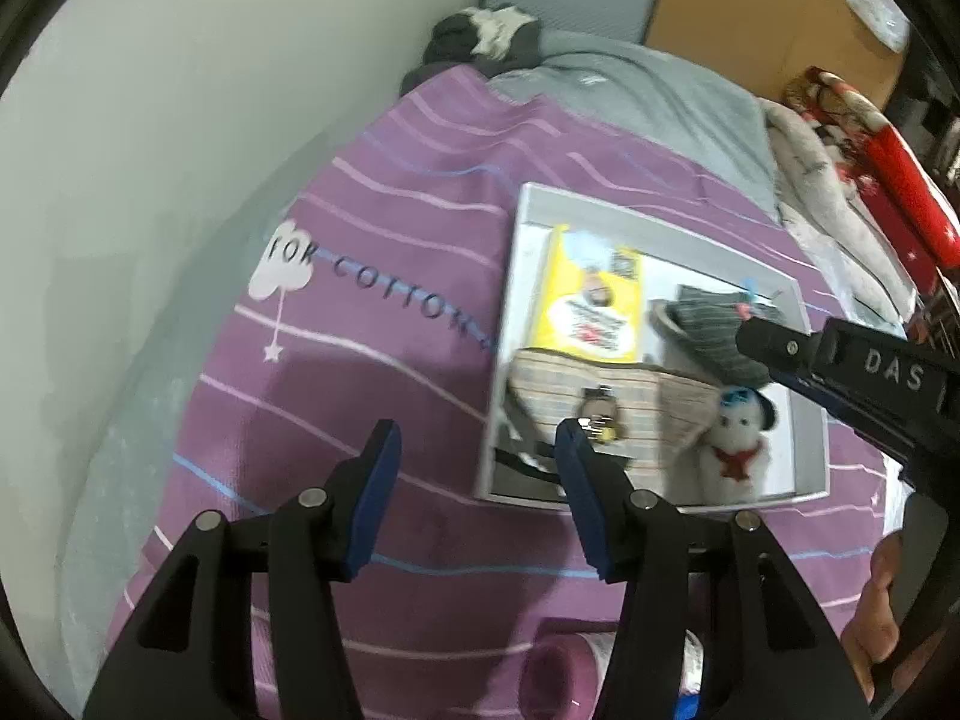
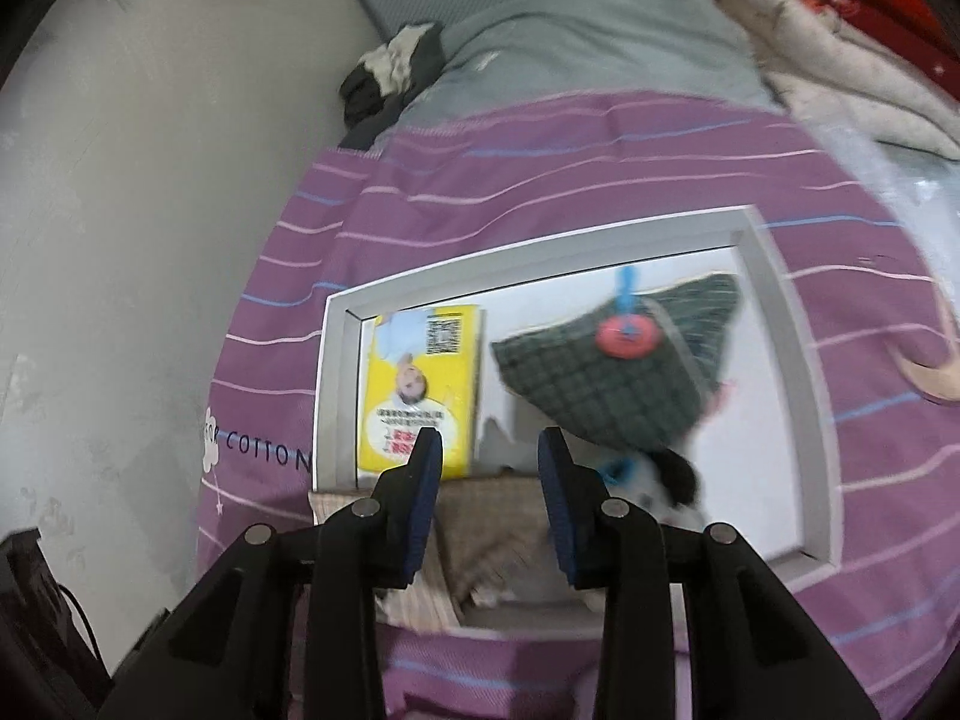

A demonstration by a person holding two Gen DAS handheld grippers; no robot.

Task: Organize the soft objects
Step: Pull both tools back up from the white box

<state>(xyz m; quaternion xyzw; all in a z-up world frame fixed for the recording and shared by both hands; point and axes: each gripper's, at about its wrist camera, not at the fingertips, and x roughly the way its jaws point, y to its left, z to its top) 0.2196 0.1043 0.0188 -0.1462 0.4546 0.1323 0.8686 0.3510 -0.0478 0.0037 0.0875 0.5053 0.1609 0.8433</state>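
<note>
A shallow white tray (image 1: 516,324) lies on the purple striped bedspread (image 1: 372,240). In it are a yellow packet (image 1: 591,306), a dark checked cloth item (image 1: 708,330) with a red and blue clip (image 2: 624,333), a beige striped pouch (image 1: 606,402) and a small white plush bear (image 1: 738,444). My left gripper (image 1: 477,450) is open and empty over the bedspread by the tray's near left corner. My right gripper (image 2: 489,456) is open and empty above the tray's near edge, over the pouch (image 2: 486,534); it also shows at the right of the left wrist view (image 1: 840,366).
A pale wall (image 1: 150,180) runs along the bed's left side. A grey blanket (image 1: 648,102) and dark crumpled clothes (image 1: 480,42) lie at the bed's far end. A red and white quilt (image 1: 870,180) is heaped at the right. A purple roll (image 1: 564,672) lies near the front.
</note>
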